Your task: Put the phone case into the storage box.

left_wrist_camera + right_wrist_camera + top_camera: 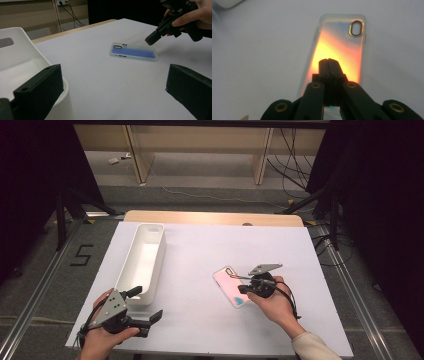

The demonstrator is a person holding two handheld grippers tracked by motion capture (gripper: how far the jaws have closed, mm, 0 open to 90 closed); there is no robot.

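- Right tool (329, 60), jaws closed and empty, hovers over the phone case (337, 47).
- Left tool (145, 309) waits open beside the bin (142, 257).
- Next: probably open the jaws, then grip the case.

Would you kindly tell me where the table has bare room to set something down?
The widest bare patch lies between the white bin and the phone case. The far right part of the table beyond the case is bare too. It is crowded at the case, under the shut right gripper.
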